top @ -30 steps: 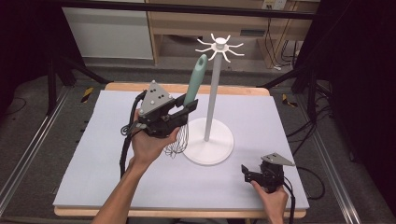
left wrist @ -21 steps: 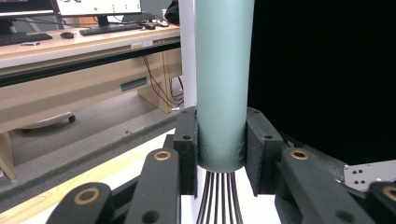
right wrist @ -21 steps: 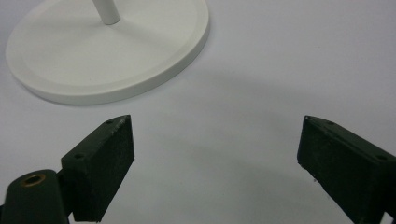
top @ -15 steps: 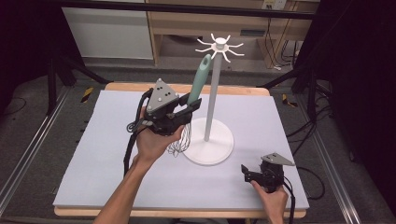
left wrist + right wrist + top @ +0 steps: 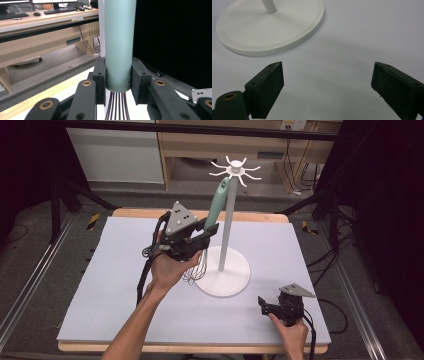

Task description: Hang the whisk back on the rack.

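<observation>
At frame centre the left gripper (image 5: 200, 237) clenched the whisk (image 5: 216, 207) low on its handle; hooking it on the stand (image 5: 235, 170) wanted a steady lift, while the right gripper (image 5: 265, 307) sat released

My left gripper (image 5: 209, 231) raised left of the hook stand (image 5: 223, 270) at mat centre, whisk (image 5: 215, 215) beside its pole, my right gripper (image 5: 263, 305) near the front-right corner

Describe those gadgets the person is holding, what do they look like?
Each is a black hand-held tool. The left tongs and right tongs end in two blocky black jaws on linkages with brass-coloured pivots. A grey three-cornered plate tops each, and a black cable trails off. The forearms are bare, no sleeves.
</observation>
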The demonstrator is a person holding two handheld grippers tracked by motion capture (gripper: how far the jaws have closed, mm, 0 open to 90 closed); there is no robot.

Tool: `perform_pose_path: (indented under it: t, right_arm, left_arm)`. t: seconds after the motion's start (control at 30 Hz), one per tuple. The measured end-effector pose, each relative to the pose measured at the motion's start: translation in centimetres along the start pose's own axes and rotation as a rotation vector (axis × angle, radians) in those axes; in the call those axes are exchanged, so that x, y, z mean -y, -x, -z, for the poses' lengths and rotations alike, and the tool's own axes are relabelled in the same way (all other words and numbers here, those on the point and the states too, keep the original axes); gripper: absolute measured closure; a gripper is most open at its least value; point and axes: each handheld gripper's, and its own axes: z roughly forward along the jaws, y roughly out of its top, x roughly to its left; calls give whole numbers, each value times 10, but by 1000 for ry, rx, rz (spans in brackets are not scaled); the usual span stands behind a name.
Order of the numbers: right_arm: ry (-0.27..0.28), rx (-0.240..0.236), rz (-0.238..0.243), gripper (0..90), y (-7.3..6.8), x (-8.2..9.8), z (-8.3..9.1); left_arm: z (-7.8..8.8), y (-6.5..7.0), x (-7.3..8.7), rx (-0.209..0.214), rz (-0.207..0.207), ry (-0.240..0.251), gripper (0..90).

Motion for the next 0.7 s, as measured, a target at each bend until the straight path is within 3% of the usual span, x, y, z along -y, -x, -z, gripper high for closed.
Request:
perform_pose_path:
  t: [0.7]
  right_arm:
    - [-2, -5, -1, 114, 0, 0, 0]
  left_arm:
    - [-24, 0, 4, -17, 20, 17, 685]
